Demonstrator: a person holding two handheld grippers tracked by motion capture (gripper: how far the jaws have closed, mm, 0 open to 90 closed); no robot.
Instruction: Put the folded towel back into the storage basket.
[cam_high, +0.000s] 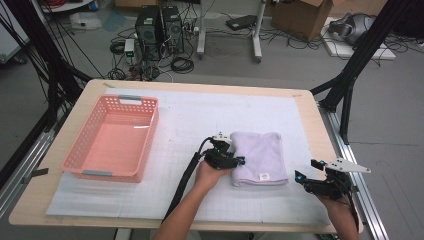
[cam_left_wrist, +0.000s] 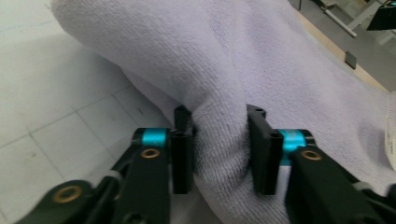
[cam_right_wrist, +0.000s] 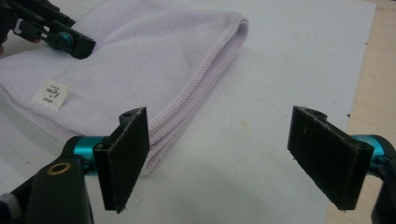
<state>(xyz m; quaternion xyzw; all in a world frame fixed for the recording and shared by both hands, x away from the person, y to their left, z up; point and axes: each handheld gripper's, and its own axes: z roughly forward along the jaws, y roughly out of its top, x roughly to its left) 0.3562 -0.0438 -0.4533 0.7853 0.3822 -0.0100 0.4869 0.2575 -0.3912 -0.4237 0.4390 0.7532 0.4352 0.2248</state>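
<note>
Two hand-held grippers are seen over the tabletop (cam_high: 300, 107), which is covered by a white gridded mat (cam_high: 200, 115). A folded lilac towel (cam_high: 260, 157) is laid flat on the mat, right of centre in the high view, with a small white label (cam_high: 263, 176) near its lower edge. The left hand-held gripper (cam_high: 235, 160) is positioned at the towel's left edge; in the left gripper view its two black jaws are closed on a raised fold of the towel (cam_left_wrist: 219, 135), the cloth being bunched and pressed between the pads. The right hand-held gripper (cam_high: 312, 175) is held at the lower right of the high view, just beside the towel's right edge and apart from it. In the right gripper view its jaws are spread wide, with bare mat between them and the towel's stitched corner (cam_right_wrist: 163, 126) just behind the left-hand jaw. A pink plastic basket (cam_high: 112, 137) is placed at the left of the mat, well apart from the towel.
</note>
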